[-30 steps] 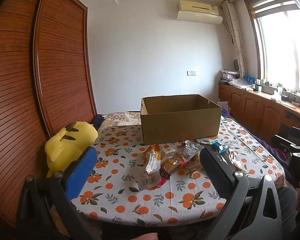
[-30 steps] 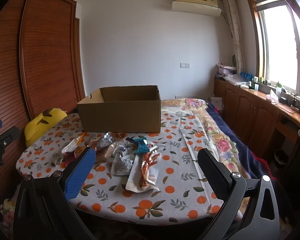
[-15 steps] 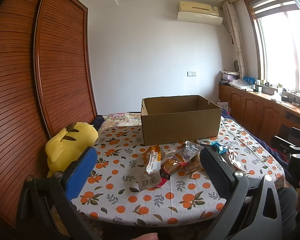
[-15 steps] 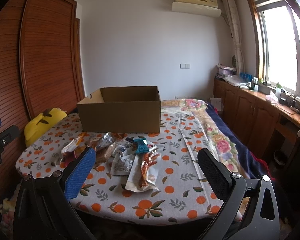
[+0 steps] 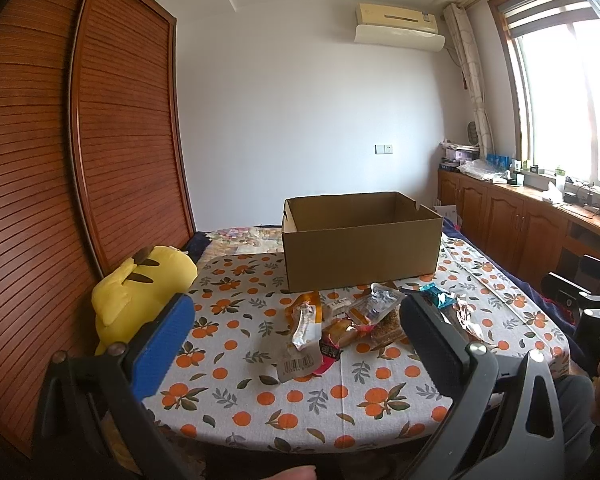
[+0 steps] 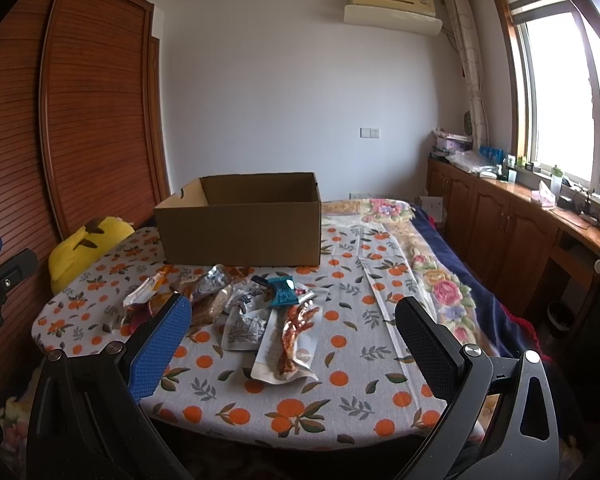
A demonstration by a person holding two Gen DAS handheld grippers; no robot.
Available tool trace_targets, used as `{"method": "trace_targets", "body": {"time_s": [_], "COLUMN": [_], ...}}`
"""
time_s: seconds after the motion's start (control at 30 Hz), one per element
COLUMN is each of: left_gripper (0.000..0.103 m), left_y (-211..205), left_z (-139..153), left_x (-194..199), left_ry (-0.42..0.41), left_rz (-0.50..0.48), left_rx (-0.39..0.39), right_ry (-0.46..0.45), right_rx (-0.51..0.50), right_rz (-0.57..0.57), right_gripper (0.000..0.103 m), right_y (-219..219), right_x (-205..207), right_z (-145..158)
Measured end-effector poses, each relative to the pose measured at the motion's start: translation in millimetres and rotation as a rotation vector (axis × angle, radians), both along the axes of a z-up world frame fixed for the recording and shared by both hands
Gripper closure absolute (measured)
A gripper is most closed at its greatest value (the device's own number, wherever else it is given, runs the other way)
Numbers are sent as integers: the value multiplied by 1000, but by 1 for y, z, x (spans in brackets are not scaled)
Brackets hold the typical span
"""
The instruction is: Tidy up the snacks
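Both grippers, left [image 5: 296,330] & right [image 6: 294,326], hang wide open, empty, at table's near edge. Snack packets [image 6: 256,308] lie piled mid-cloth, just in front of the cardboard box [image 6: 240,232] at far side; yellow plush [image 5: 140,292] left.

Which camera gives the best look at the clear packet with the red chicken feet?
The right wrist view: the chicken feet packet lies whole and unobstructed. In the left wrist view, that gripper's right finger mostly hides it.

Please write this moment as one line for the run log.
phase: start | left gripper: open, empty | right gripper: open, empty | snack packets: on tablecloth | cardboard box: open
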State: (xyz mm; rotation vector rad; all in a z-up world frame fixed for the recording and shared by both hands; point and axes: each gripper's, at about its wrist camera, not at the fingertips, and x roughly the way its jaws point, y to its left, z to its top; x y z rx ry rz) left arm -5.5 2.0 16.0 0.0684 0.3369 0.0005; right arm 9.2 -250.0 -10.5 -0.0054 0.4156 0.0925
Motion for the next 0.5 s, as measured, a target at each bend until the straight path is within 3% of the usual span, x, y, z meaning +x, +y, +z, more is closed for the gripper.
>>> {"method": "trace_targets", "body": {"time_s": [0.5], "left_gripper": [0], "left_y": [-1], "left_z": [-1], "left_x": [-1], "left_ry": [0], "left_rz": [-1], "left_rx": [0], "right_ry": [0], "right_rx": [-2], "right_rz": [-1], "right_gripper": [0], "right_y": [0], "right_x": [1], "right_z": [-1]}}
